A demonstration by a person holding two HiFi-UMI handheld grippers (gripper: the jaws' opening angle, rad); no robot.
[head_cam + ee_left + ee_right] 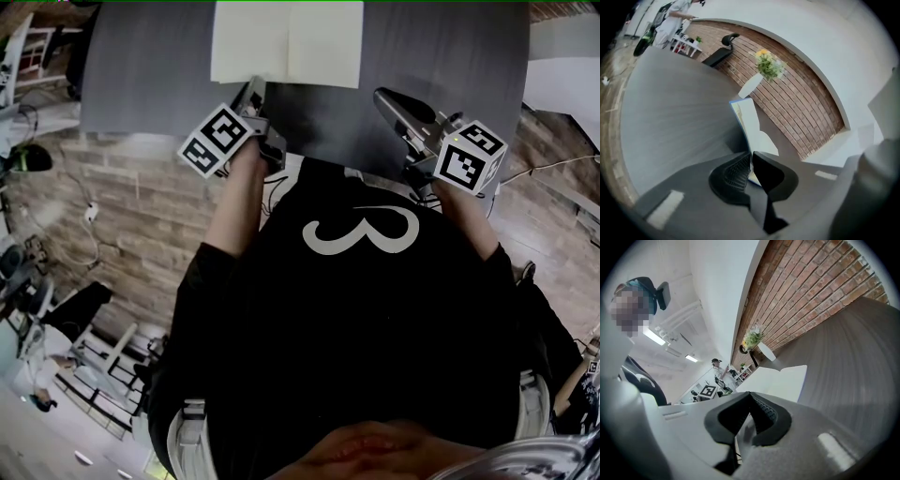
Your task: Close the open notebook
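Notebook (286, 42), open at twelve o'clock on grey table (150, 75), likely light and floppy, best lifted by thin left leaf (747, 124), now pinched in left gripper (751, 159); right gripper (751, 397), two o'clock, closed, empty.

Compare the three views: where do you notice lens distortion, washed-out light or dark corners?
Head view: the notebook is washed out to a flat pale patch. Left gripper view: the fisheye lens bends the brick wall into an arc, and the corners go black. Right gripper view: the same bending, with the table tilted steeply and the white room behind it overexposed.
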